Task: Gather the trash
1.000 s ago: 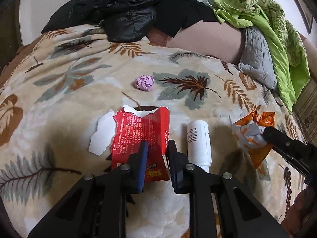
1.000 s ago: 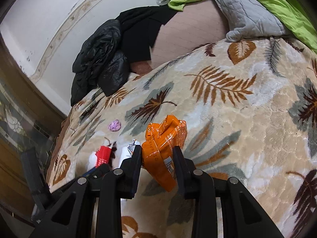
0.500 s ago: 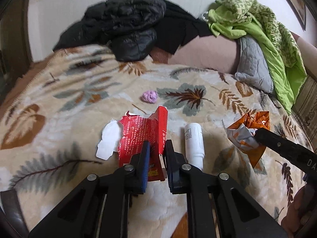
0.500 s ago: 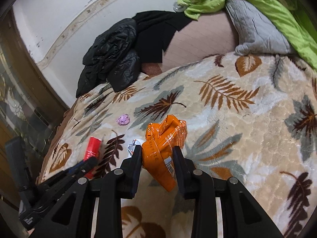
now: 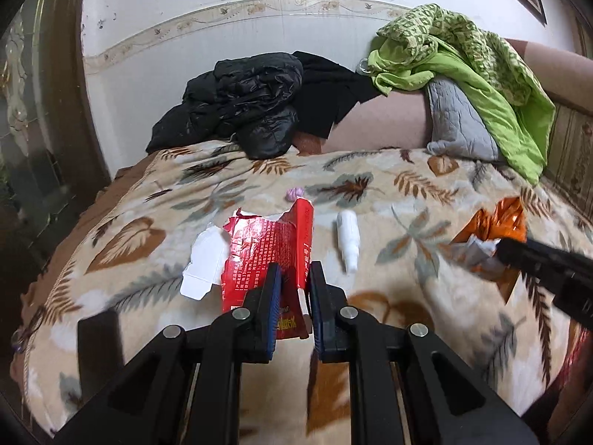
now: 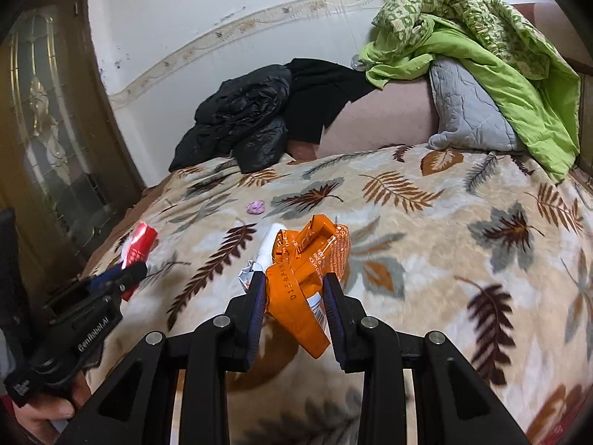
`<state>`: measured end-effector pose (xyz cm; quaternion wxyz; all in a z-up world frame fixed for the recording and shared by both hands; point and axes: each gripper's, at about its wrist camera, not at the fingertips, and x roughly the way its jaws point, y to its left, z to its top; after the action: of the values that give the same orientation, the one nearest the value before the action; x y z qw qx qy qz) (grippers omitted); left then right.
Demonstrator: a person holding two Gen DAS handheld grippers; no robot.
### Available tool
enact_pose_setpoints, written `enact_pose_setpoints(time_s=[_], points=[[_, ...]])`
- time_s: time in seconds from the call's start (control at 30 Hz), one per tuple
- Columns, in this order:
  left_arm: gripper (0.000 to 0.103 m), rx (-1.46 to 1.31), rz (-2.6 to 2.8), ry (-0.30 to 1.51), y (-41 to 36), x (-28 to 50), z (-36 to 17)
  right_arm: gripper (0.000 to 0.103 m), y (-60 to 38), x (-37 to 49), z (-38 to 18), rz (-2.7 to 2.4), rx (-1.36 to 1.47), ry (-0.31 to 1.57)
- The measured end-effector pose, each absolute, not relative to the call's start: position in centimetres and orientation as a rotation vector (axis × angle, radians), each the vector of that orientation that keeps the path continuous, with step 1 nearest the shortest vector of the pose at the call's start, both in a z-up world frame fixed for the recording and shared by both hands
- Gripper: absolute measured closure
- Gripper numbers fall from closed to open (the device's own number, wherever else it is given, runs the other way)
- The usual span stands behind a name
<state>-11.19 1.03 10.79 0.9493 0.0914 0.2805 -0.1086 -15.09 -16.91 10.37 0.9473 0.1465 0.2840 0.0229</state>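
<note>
My left gripper is shut on a torn red carton with a white flap and holds it above the bed; the carton also shows in the right wrist view. My right gripper is shut on a crumpled orange wrapper, which shows at the right of the left wrist view. A white bottle lies on the leaf-patterned blanket. A small purple paper ball lies farther back; it also shows in the right wrist view.
Black jackets are piled at the back of the bed against the wall. A green garment drapes over a grey pillow at the back right. A dark wooden door stands to the left.
Both grippers have lifted up and back from the blanket with the red carton and orange wrapper in them. The white bottle and purple ball stay on the bed.
</note>
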Motion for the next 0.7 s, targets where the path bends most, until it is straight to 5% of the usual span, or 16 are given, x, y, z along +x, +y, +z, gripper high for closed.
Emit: enact_pose_setpoints(time_s=[0.7], points=[[0.089, 0.222, -0.231, 0.566, 1.2, -13.3, 10.3, 0.069, -16.7, -17.1, 9.9, 0.060, 0.340, 0.602]])
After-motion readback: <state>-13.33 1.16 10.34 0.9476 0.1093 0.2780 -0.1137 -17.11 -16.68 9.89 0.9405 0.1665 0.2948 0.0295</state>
